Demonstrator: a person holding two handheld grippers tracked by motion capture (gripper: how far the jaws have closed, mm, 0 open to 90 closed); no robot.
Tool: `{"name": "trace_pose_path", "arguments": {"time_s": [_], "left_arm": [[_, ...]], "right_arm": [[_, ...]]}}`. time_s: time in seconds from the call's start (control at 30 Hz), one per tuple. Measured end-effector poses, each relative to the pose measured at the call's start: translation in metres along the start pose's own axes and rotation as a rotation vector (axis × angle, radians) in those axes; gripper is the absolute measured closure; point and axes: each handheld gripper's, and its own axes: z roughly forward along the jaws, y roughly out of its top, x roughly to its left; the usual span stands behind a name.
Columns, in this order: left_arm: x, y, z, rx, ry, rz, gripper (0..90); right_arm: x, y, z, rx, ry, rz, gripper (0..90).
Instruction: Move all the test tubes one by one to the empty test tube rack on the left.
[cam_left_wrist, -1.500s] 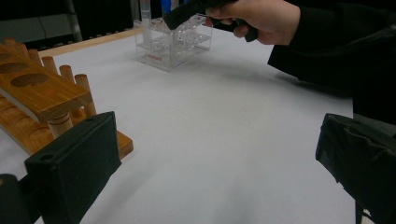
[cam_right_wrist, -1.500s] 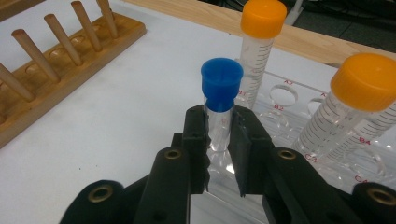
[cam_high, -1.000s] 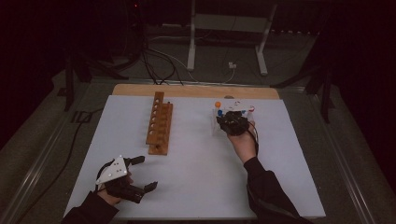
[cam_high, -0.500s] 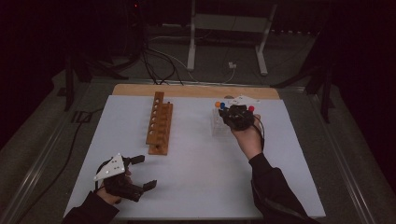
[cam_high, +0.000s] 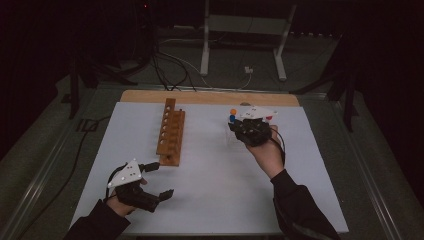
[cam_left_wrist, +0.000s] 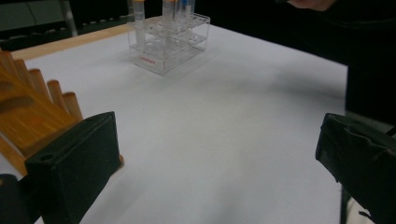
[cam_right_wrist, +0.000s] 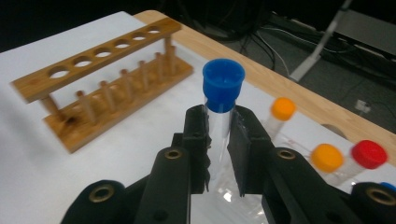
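My right gripper is shut on a clear tube with a blue cap, held upright just above the clear plastic rack. In the high view this gripper hovers over that rack at the right back of the white mat, with the blue cap showing at its left. Orange-capped tubes and a red-capped one stand in the rack. A wooden tube rack with empty holes lies at centre left. My left gripper rests open near the mat's front left, nothing between its jaws.
The white mat covers a wooden board. Cables and a metal stand lie on the floor behind the table. The wooden rack's near end sits close to my left gripper's jaw.
My right gripper has lifted with the blue-capped tube, moving up and slightly back over the clear rack. The left gripper has stayed in place.
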Motion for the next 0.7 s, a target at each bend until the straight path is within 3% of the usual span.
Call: {"name": "trace_pose_path", "arguments": {"time_s": [0.27,0.7], "left_arm": [[0.002,0.019,0.004,-0.014,-0.031,-0.022,0.5],[-0.002,0.046,0.021,-0.02,-0.104,0.012,0.5]], "right_arm": [[0.019,-0.009,-0.004,0.006,0.078,-0.029,76.8],[0.06,-0.033,-0.01,0.042,0.205,-0.098,76.8]]}}
